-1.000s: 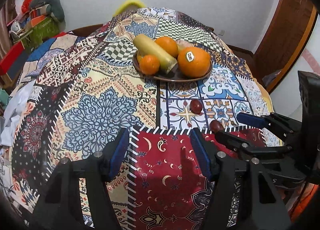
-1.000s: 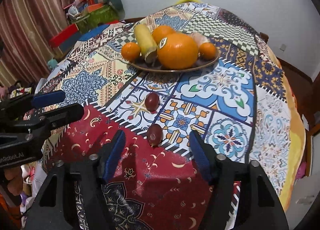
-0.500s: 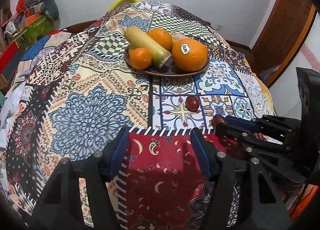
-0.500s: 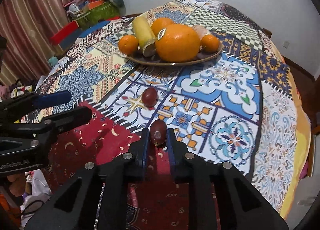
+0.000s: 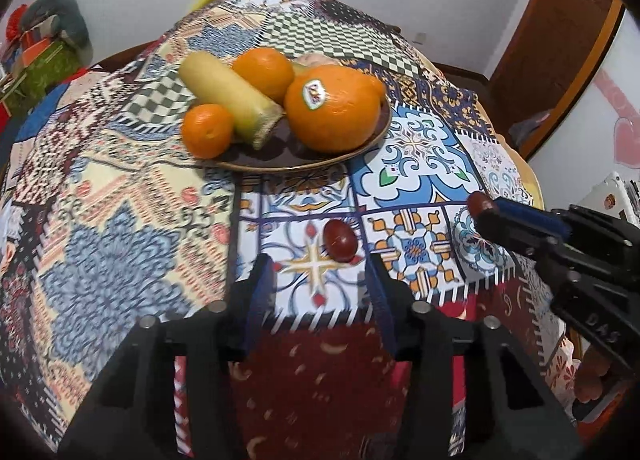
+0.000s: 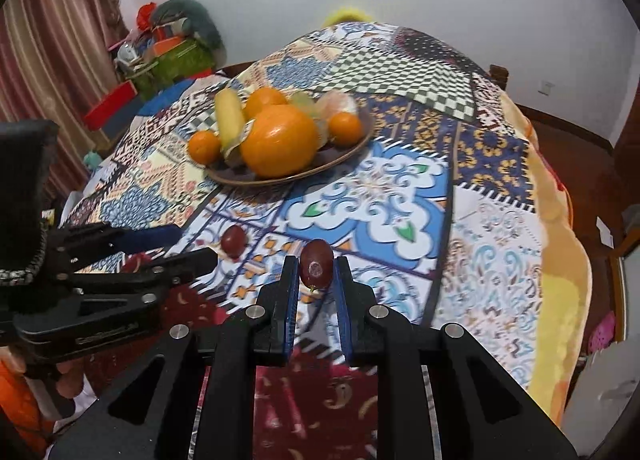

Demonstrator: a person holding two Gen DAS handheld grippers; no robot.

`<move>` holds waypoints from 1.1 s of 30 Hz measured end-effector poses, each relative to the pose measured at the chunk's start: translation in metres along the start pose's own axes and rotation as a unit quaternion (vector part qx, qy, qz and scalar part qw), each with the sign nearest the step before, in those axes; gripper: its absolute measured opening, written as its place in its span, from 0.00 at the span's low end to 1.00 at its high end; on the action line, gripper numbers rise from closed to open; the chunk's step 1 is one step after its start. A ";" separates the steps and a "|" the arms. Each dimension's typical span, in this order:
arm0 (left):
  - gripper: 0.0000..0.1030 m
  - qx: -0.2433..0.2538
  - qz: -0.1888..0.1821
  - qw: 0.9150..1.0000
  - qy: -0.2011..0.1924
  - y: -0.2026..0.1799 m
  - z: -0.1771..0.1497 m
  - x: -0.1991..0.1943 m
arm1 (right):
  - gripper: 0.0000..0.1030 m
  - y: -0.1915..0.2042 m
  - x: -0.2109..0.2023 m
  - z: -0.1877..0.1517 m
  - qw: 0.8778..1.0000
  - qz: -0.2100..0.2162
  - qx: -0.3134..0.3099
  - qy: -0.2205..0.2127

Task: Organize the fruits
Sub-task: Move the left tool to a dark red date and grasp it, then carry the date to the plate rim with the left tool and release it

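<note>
A small dark red fruit point(image 6: 316, 264) is pinched between the pads of my right gripper point(image 6: 316, 272), lifted a little off the patchwork cloth; in the left wrist view the same fruit point(image 5: 478, 201) shows at the tip of the right gripper point(image 5: 486, 213). A second dark red fruit point(image 5: 339, 235) point(image 6: 234, 240) lies on the cloth just ahead of my left gripper point(image 5: 320, 280) point(image 6: 192, 246). The left jaws are closing, and their pads do not touch it. A brown plate point(image 5: 304, 167) point(image 6: 280, 179) farther back holds a large orange point(image 5: 332, 107), smaller oranges and a yellow fruit point(image 5: 228, 99).
The round table is covered by a patterned cloth point(image 5: 120, 260) that falls away at the right edge point(image 6: 560, 260). Boxes and bags point(image 6: 160, 51) are piled by the curtain at the far left. A wooden door point(image 5: 560, 39) stands at the right.
My right gripper has shut on the nearer red fruit and lifted it. My left gripper has moved forward to the other red fruit, and its jaws have narrowed.
</note>
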State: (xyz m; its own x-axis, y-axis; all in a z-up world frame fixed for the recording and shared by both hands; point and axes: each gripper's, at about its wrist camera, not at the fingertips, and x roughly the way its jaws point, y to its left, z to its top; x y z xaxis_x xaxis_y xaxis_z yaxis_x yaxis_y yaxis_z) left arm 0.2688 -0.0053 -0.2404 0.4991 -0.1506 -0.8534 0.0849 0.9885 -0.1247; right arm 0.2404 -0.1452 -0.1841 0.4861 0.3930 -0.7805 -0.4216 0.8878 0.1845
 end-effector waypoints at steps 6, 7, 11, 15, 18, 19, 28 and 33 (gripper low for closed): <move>0.34 0.012 -0.001 1.000 0.013 -0.009 0.008 0.018 | 0.15 -0.015 0.001 0.000 1.000 -0.001 0.014 -0.003; 0.33 0.013 0.000 1.000 0.015 -0.009 0.009 0.021 | 0.15 -0.016 0.001 0.000 1.000 0.001 0.015 -0.002; 0.24 0.008 -0.004 1.000 0.016 -0.008 0.013 0.025 | 0.15 -0.016 0.002 0.000 1.000 0.003 0.015 -0.002; 0.19 0.014 -0.006 1.000 0.011 -0.008 0.013 0.024 | 0.15 -0.015 0.002 0.002 1.000 0.004 0.012 -0.002; 0.19 0.018 -0.003 1.000 0.007 -0.010 0.012 0.023 | 0.15 -0.013 0.002 0.002 1.000 0.006 0.010 -0.003; 0.19 0.016 -0.004 1.000 0.006 -0.010 0.012 0.021 | 0.15 -0.012 0.002 0.003 1.000 0.007 0.008 -0.003; 0.19 -0.003 0.009 0.999 -0.033 0.008 0.020 -0.008 | 0.15 -0.009 0.001 0.015 1.000 0.007 0.008 -0.016; 0.19 -0.013 0.022 0.998 -0.056 0.023 0.031 -0.022 | 0.15 -0.009 0.004 0.026 1.000 0.008 0.006 -0.024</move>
State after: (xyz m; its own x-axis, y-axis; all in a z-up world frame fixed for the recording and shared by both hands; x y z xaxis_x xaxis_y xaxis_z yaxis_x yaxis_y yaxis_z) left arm 0.2867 0.0206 -0.2085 0.5957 -0.1050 -0.7963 0.0387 0.9940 -0.1021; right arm 0.2663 -0.1458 -0.1732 0.5164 0.4175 -0.7476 -0.4202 0.8843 0.2036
